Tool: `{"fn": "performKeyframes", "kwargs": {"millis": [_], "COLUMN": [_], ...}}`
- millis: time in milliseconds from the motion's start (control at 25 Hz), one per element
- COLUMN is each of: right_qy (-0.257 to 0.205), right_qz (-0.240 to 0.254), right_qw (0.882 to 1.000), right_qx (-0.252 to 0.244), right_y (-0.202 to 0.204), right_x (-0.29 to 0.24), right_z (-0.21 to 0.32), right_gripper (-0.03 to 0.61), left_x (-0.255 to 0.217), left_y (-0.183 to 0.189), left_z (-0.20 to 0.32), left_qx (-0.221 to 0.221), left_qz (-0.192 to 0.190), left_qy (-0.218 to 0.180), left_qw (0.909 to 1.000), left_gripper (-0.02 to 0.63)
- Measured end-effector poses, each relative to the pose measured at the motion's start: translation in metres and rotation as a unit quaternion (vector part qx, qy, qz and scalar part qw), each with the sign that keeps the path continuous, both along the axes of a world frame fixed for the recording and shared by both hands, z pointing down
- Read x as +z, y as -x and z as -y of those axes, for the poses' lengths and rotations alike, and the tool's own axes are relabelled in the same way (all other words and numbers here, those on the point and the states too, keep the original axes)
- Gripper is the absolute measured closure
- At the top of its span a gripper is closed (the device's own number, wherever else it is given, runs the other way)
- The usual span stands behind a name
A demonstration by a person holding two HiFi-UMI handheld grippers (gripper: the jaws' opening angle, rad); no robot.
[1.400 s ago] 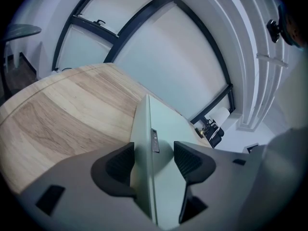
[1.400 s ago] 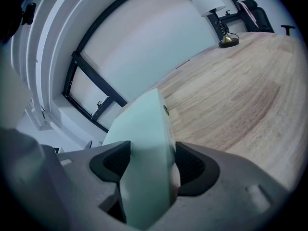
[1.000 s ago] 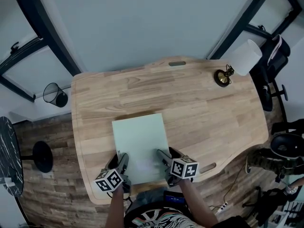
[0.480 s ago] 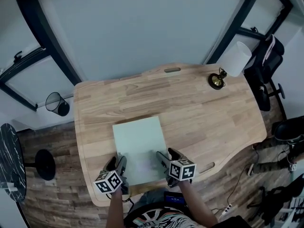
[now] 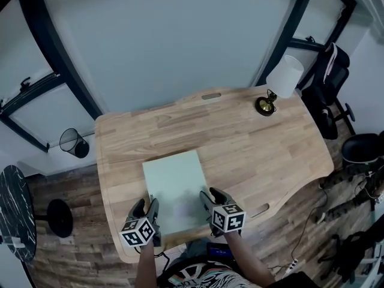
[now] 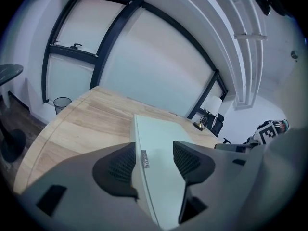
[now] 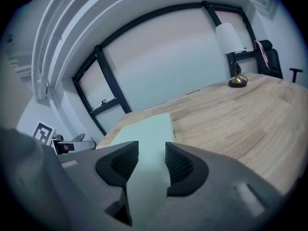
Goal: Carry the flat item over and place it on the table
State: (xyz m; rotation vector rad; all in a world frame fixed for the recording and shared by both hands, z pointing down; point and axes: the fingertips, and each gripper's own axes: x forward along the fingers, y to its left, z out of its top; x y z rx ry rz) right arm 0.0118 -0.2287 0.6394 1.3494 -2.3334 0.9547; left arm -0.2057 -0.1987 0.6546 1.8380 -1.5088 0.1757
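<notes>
Head view, panel: the pale green flat rectangular panel lay over the light wooden table, near edge close to the table's front edge.
Head view, grippers: the left gripper and the right gripper were both at the panel's near edge, one at each corner.
Head view, clutter: the white-shaded lamp with a brass base stood at the far right corner, well apart from the panel.
Left gripper view, jaws: the left gripper had its jaws apart and straddling the panel. One pad was against the edge; the other looked clear of the face.
Right gripper view, jaws: the right gripper was clamped on the panel, which filled the gap between both pads.
Stage (judgement): placement was nearly done and the panel looked to be down or almost down. Only the right grip remained to be let go.
How to finish well (judgement): open the right jaws fully before moving, then draw both grippers straight back along the panel plane. Avoid lifting or twisting, since a dragging pad could slide the panel off the front edge.
</notes>
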Motion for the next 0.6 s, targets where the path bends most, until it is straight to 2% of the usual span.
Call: {"fn": "performKeyframes", "kwargs": {"millis": [80,160,200,240,320,480,600], "right_qy": [-0.021,-0.033,-0.038,-0.043,-0.057,-0.089,-0.106], "right_qz": [0.015,0.028,0.037,0.046,0.054,-0.018,-0.037], "right_qw": [1.000,0.999,0.998,0.998,0.997,0.996,0.994], "right_qx": [0.008,0.013,0.016,0.017,0.019,-0.003,-0.006], "right_y": [0.000,0.001,0.001,0.002,0.001,0.004,0.010], "right_x": [-0.011,-0.020,-0.025,-0.030,-0.040,-0.050,-0.061], "right_z": [-0.001,-0.002,-0.003,-0.004,-0.007,-0.012,-0.019], "right_gripper": [0.448,0.505,0.536,0.572,0.572,0.572,0.572], "left_x": [-0.009,-0.021,-0.027,-0.033,-0.044,-0.066,-0.088], "left_y": [0.001,0.002,0.003,0.004,0.005,0.003,0.001], "left_z": [0.000,-0.001,-0.002,-0.003,-0.006,-0.011,-0.012], "left_qx": [0.000,-0.001,-0.003,-0.005,-0.008,-0.002,-0.001], "left_qz": [-0.003,-0.007,-0.009,-0.009,-0.005,-0.005,-0.021], "left_qy": [-0.012,-0.029,-0.039,-0.048,-0.062,-0.082,-0.107], "left_qw": [0.9999,0.9996,0.9992,0.9988,0.9981,0.9966,0.9940], "left_gripper": [0.389,0.443,0.493,0.508,0.573,0.594,0.604]}}
